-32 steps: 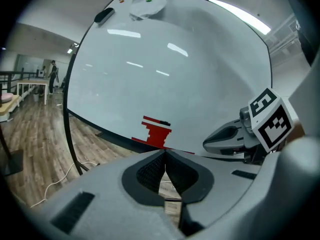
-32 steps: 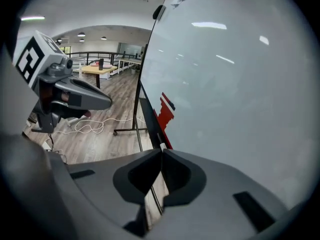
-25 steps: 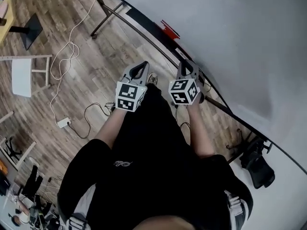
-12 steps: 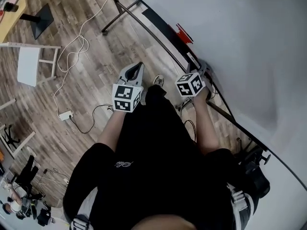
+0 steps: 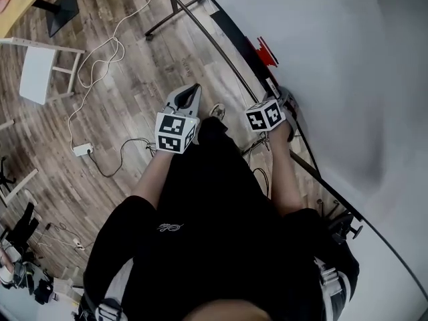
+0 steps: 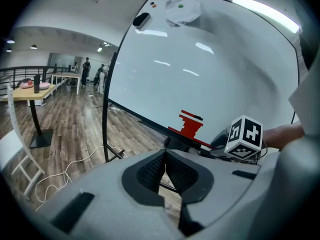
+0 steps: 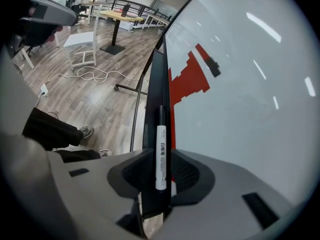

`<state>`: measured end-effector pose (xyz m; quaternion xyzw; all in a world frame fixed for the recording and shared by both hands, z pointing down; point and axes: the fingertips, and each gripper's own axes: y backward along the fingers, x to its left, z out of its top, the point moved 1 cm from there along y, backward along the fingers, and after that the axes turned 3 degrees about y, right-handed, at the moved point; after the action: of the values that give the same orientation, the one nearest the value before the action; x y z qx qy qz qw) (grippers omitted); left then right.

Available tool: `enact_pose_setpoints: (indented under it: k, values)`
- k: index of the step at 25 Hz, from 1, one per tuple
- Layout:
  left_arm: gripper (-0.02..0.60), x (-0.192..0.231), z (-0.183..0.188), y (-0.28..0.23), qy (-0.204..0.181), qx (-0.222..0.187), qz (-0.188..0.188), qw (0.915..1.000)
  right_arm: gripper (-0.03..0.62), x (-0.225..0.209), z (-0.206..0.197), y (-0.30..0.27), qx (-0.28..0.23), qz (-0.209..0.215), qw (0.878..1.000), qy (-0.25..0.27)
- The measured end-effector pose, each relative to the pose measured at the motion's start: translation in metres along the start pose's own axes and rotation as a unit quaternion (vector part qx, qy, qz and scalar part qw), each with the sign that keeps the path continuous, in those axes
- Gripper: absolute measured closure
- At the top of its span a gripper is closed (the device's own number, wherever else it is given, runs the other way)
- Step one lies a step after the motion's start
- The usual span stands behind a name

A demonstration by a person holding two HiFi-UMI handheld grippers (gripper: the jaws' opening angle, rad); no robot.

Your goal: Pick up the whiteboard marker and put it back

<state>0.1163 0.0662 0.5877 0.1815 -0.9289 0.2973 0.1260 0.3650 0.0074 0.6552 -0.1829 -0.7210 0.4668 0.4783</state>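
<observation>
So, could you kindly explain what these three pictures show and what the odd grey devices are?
There is no robot: a person holds a hand-held gripper in each hand. One picture comes from a camera on the person's head, looking down; the other two come from cameras riding on each gripper. The right hand-held gripper is at the black tray of the whiteboard, where the whiteboard marker lies between its jaws. Those jaws have just opened wide, then eased in slightly, and do not appear to press it. The left hand-held gripper is shut and empty.

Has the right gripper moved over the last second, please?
Yes: the right gripper sank toward the whiteboard tray; its jaws have just been closing, loose around the marker.
</observation>
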Motion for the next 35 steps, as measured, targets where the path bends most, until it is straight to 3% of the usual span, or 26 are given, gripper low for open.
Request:
enact_pose_setpoints:
  k: [17,22,35]
  values:
    - [0.574,0.007,0.003,-0.006,0.011,-0.005,0.001,0.9999,0.546,-0.002,0.0,-0.009,0.03,0.012,0.999,0.001]
    - [0.574,-0.004,0.002,-0.008,0.008,0.003,-0.017,0.9998,0.546,0.002,0.001,-0.008,0.013,0.017,0.999,-0.029]
    - [0.574,-0.029,0.007,-0.014,-0.028,0.016,-0.052,0.9981,0.539,-0.001,-0.005,0.017,-0.07,0.0,0.997,-0.036]
